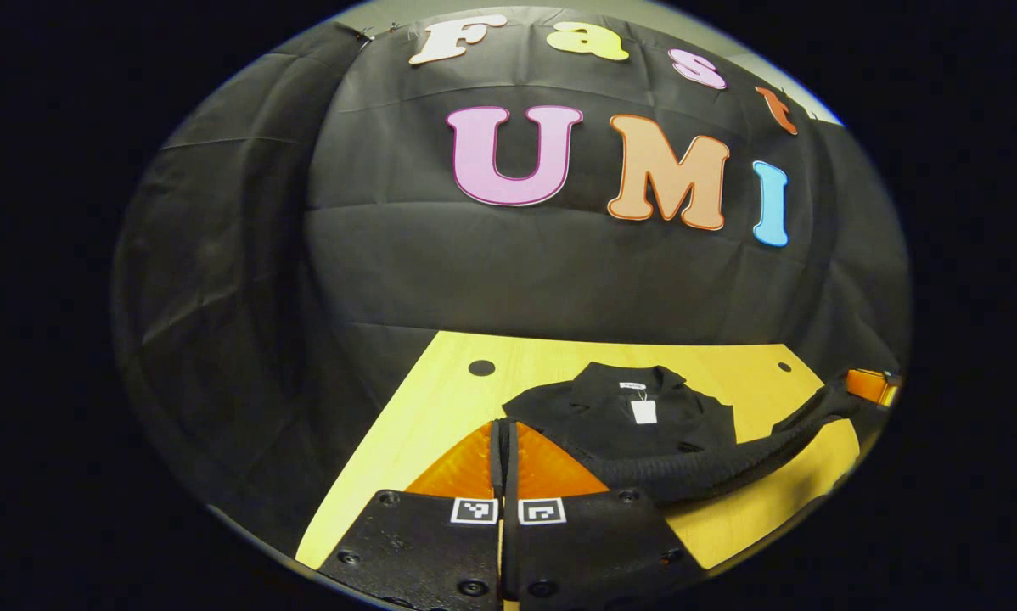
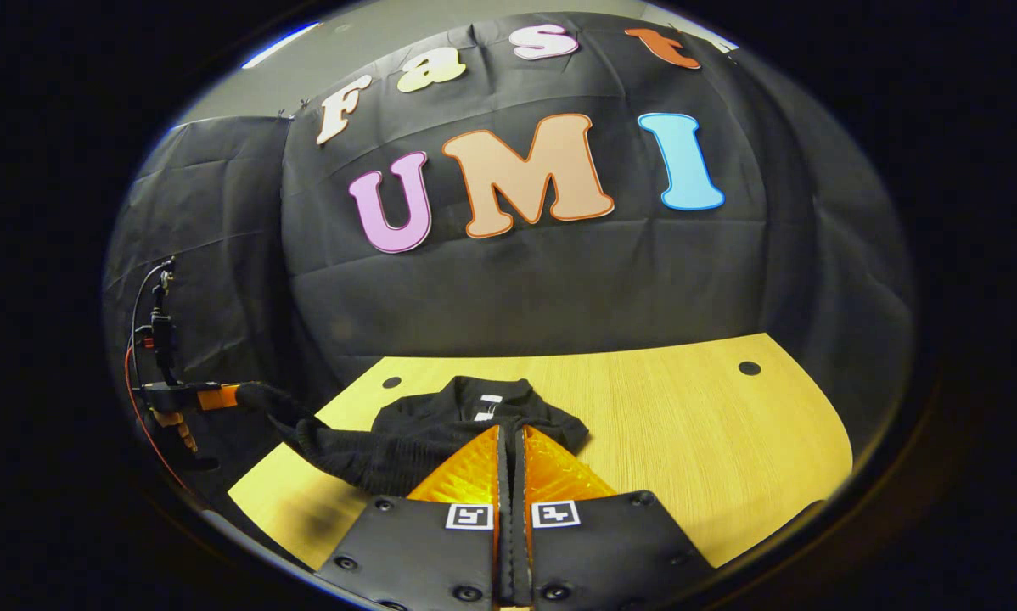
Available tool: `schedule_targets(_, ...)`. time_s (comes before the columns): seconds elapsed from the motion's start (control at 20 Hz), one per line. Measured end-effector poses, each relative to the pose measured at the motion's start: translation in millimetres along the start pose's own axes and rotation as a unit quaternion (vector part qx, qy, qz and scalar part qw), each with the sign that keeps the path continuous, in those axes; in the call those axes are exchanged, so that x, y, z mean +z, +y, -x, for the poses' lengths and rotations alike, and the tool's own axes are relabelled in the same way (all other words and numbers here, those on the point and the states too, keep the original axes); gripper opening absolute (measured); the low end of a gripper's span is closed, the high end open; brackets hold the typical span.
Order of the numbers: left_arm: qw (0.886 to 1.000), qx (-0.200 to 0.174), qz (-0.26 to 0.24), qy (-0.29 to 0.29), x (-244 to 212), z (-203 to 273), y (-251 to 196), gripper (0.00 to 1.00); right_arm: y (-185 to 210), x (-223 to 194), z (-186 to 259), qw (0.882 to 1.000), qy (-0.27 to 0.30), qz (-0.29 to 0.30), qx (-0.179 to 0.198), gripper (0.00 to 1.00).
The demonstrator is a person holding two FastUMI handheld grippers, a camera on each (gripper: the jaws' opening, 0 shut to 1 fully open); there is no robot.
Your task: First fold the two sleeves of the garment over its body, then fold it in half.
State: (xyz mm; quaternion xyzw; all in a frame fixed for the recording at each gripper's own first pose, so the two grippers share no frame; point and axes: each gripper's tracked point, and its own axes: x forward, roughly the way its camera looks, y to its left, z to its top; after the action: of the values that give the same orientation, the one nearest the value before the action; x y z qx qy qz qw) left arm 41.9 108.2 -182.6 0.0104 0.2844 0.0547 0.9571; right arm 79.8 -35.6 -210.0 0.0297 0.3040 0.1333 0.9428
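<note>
A staged recording booth: black cloth wall [image 1: 508, 271] behind a bare wooden table [image 2: 687, 424] with cable holes.

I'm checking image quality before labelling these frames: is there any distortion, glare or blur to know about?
Left gripper view: fisheye bends the wooden table edges; the black garment is dark with little fold detail. Right gripper view: same curvature, the table evenly lit with no harsh glare, and the garment reasonably sharp.

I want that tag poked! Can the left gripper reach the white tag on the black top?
Probably yes. The white tag lies uncovered on the garment, just ahead of the left gripper; the raised sleeve runs beside it, not over it.
</note>
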Motion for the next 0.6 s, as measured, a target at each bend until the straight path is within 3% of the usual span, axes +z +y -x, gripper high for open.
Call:
schedule_targets(0.05, 1.000, -0.004, -0.002, -0.003, 5.3, -9.9, -0.3, 0.00, -1.7, 5.4, -7.0, 1.000, -0.001, -0.002, -0.005, 0.02)
schedule_targets(0.2, 1.000, -0.012, -0.006, -0.003, 19.3, -37.3, 1.7, 0.00, -6.1, 22.0, -28.0, 1.000, -0.010, -0.007, -0.016, 0.06)
schedule_targets(0.45, 0.999, -0.028, -0.016, -0.017, 37.2, -78.6, -0.3, 0.00, -10.3, 40.4, -61.4, 0.999, -0.015, -0.012, -0.034, 0.00)
schedule_targets(0.6, 0.999, -0.036, -0.028, -0.007, 35.4, -101.3, -2.6, 0.00, -14.4, 41.5, -78.9, 0.999, -0.008, -0.021, -0.047, 0.02)
